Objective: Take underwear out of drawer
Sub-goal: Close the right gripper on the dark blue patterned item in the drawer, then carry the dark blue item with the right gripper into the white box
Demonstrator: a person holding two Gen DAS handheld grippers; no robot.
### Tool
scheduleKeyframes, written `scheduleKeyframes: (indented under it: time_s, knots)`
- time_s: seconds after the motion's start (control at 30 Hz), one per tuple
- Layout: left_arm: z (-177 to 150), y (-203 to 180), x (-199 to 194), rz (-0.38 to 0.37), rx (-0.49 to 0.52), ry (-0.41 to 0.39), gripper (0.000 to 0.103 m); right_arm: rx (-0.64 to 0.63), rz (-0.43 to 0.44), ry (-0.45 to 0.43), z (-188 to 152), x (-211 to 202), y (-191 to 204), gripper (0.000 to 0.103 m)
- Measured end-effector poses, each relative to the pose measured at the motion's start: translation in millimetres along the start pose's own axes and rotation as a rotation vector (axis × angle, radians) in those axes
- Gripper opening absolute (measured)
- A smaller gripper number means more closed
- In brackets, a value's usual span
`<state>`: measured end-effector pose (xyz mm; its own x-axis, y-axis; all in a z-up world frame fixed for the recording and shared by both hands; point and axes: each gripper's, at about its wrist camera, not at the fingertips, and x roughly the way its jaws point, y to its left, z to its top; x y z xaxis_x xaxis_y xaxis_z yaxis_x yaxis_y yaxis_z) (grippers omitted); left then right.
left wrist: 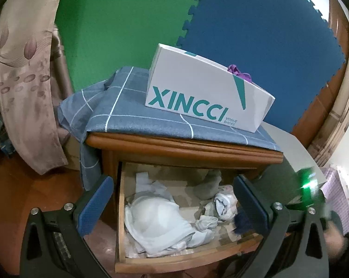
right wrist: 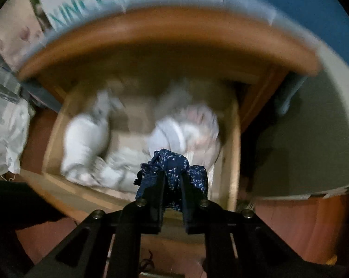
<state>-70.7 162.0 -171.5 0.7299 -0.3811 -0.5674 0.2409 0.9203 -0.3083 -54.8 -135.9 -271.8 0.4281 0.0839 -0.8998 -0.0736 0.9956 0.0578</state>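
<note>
Left wrist view: my left gripper [left wrist: 172, 206] hangs with fingers spread wide, holding nothing, in front of the pulled-out drawer [left wrist: 186, 263] of the wooden nightstand [left wrist: 181, 146]. White garments [left wrist: 155, 224] lie on the left side of the drawer, a navy bundle [left wrist: 242, 223] at the right edge. A shoe box [left wrist: 204, 92] sits on top.

Right wrist view: blurry. My right gripper [right wrist: 172, 185] has its fingers narrow, pinched on the navy underwear [right wrist: 172, 164], near the drawer's near right corner. I judge the grab done; lifting it clear and placing it remain.
</note>
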Motion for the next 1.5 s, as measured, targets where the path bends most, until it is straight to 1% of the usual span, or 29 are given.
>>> scheduleKeyframes:
  time_s: [0.13, 0.2, 0.27, 0.37, 0.5, 0.77, 0.93, 1.23, 1.33, 1.5]
  knots:
    - [-1, -1, 4, 0.017, 0.006, 0.004, 0.102, 0.006, 0.023, -0.114, 10, -50, 5, 0.012]
    - [-2, -1, 6, 0.026, 0.012, 0.007, 0.102, -0.004, 0.013, -0.149, 17, -66, 5, 0.012]
    - [-3, -2, 7, 0.037, 0.025, 0.009, 0.102, -0.017, -0.012, -0.198, 24, -86, 10, 0.012]
    - [-5, -3, 8, 0.055, 0.043, 0.013, 0.102, -0.05, -0.074, -0.273, 36, -112, 22, 0.012]
    - [-8, -6, 8, 0.077, 0.084, 0.014, 0.102, -0.053, -0.12, -0.341, 46, -140, 26, 0.012]
    - [-11, -11, 11, 0.085, 0.127, 0.035, 0.102, -0.047, -0.121, -0.427, 53, -192, 29, 0.012]
    - [-12, -11, 11, 0.087, 0.121, 0.039, 0.102, -0.069, -0.121, -0.477, 62, -215, 39, 0.012]
    - [-12, -9, 11, 0.08, 0.118, 0.048, 0.102, -0.083, -0.137, -0.51, 80, -224, 58, 0.012]
    - [-13, -10, 13, 0.077, 0.125, 0.055, 0.102, -0.094, -0.152, -0.524, 91, -226, 66, 0.012]
    - [-11, -10, 9, 0.055, 0.114, 0.042, 0.102, -0.117, -0.173, -0.55, 114, -233, 80, 0.012]
